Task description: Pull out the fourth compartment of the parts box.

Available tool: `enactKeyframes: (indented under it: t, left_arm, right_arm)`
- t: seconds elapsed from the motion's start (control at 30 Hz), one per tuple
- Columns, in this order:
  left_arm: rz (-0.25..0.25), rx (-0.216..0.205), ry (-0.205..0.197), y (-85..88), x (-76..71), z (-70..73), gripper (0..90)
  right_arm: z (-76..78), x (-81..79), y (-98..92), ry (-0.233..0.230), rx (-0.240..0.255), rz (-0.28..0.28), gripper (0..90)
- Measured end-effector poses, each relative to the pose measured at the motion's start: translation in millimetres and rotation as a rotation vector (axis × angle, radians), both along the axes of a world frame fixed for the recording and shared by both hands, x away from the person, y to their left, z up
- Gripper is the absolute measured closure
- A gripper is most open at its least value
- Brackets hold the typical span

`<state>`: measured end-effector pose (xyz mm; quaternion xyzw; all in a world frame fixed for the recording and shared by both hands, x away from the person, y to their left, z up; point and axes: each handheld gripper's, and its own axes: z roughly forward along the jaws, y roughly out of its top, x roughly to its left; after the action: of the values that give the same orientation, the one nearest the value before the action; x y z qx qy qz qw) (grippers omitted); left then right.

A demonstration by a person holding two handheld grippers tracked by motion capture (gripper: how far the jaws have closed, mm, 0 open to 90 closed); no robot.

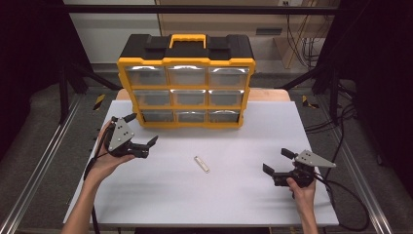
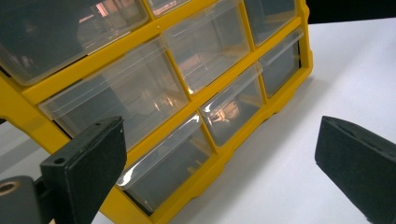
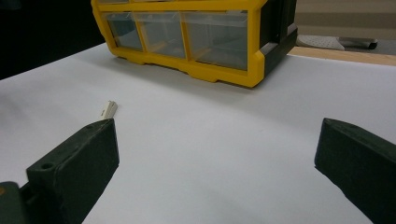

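Left tool (image 1: 140,132) agape, organizer (image 1: 186,87) — 9 drawers

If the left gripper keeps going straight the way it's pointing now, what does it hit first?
Most likely the yellow drawer organizer: the left gripper, jaws wide open, faces its lower clear drawers, with bare white table between. Depth is uncertain.

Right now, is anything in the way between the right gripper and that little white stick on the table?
Nothing visible is. The little white stick lies alone on the bare white table, and the right gripper sits off to its side with jaws open. Only plain tabletop lies between them. The yellow drawer box stands farther back.
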<state>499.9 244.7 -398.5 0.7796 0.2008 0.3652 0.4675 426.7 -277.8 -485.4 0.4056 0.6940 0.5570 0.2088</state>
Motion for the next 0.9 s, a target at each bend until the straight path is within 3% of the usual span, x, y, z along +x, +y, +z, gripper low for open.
enactKeyframes:
  t: [0.5, 0.9]
  left_arm:
    - [-0.026, 0.13, -0.066, -5.7, 16.2, 6.2, 2.2]
    - [-0.025, 0.196, -0.108, -5.3, 27.5, 14.3, 2.2]
  right_arm:
    - [0.0, 0.0, 0.0, 0.0, -0.002, 0.0, 0.3]
    - [-0.2, 0.1, 0.1, 0.001, -0.005, 0.001, 0.3]
